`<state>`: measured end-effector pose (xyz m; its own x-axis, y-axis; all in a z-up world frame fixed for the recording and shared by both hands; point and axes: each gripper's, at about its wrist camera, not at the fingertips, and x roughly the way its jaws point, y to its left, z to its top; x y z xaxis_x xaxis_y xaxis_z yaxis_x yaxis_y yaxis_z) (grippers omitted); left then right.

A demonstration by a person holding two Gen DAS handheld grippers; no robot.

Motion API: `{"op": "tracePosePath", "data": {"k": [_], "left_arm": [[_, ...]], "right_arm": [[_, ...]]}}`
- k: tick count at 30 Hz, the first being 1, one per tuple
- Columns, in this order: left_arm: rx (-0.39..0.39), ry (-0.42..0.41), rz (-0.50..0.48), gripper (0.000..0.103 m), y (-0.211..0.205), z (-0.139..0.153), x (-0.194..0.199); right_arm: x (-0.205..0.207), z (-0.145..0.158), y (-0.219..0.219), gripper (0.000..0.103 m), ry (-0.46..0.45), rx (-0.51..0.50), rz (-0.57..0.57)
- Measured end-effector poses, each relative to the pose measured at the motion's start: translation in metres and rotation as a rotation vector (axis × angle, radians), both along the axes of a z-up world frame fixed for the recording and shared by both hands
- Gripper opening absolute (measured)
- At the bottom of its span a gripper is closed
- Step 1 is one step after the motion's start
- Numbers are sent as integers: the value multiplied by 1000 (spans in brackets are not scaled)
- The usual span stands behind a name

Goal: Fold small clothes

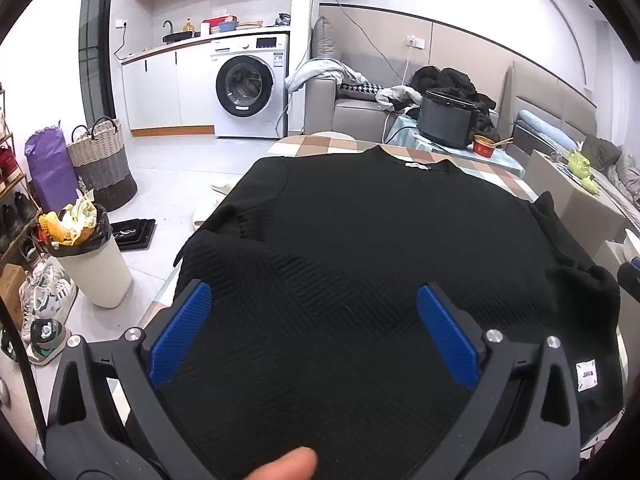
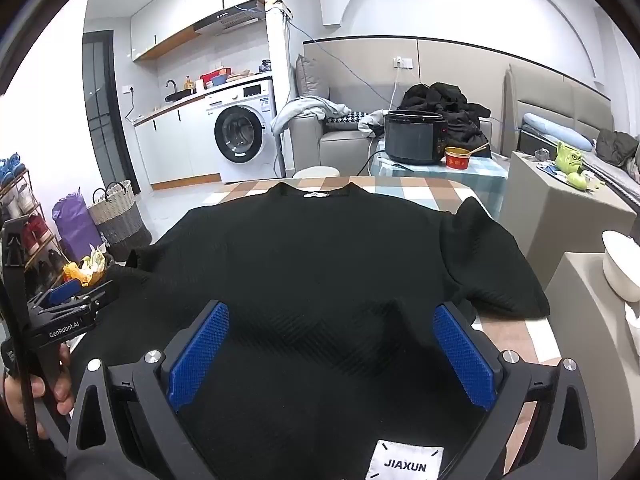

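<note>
So the black sweater [image 2: 320, 256] is laid out flat on the checked surface [image 2: 424, 194], neckline at the far end with its little white collar tag showing, hem end toward the camera. That layout makes sense for folding: body spread wide, both sleeves out to the sides where they can be flipped in. The right sleeve [image 2: 492, 264] lies over the surface edge, a bit bunched. The left sleeve [image 1: 224, 248] looks like it's already lying partly in over the body, though with black on black I can't say exactly how far. There's a white JIAXUN label [image 2: 406, 465] on the near hem, so this side is probably the front.

Both claws are up over the hem end, looking down the length of the shirt. The left claw [image 1: 314, 332] has its blue pads spread wide with nothing between them, just fabric beneath. Same for the right claw [image 2: 330, 352]: wide and empty, sitting above the middle of the lower body. A fingertip pokes into the bottom of the left view, which is just the person's grip on the handle.

My guess is this is the sizing-up bit before a sleeve gets pulled in, and the floppy right sleeve hanging off the edge is the one that'll need a careful pinch.

Further out: a rice cooker [image 2: 414, 140] and red bowl [image 2: 458, 159] on a side table, well clear of the sweater.
</note>
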<state>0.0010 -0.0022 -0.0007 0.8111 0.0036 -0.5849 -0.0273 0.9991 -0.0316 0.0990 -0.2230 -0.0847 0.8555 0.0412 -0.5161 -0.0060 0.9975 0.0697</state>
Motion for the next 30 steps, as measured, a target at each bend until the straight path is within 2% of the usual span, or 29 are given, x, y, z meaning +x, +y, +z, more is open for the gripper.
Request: {"op": "tracePosePath", "data": {"k": [8,10,19,25,30], "left_arm": [[1,10,-22,102,-16,-4,8],[-31,-2,-16,102,6,-4,3],[-21,-11,-6,102,5,-1,0],[-26,17,-4,102,7,-9,8],[-33,5,-4,102,8,-11,10]], "right_arm": [[-1,4,6,103,-4,-11,-4],[2,7,5,103,5,-11,1],[-5,5,-2,103,-21,20,6],[-13,7,-3,103,-46,2,-7],[-15,6,-4,103,-57,-2,-15]]}}
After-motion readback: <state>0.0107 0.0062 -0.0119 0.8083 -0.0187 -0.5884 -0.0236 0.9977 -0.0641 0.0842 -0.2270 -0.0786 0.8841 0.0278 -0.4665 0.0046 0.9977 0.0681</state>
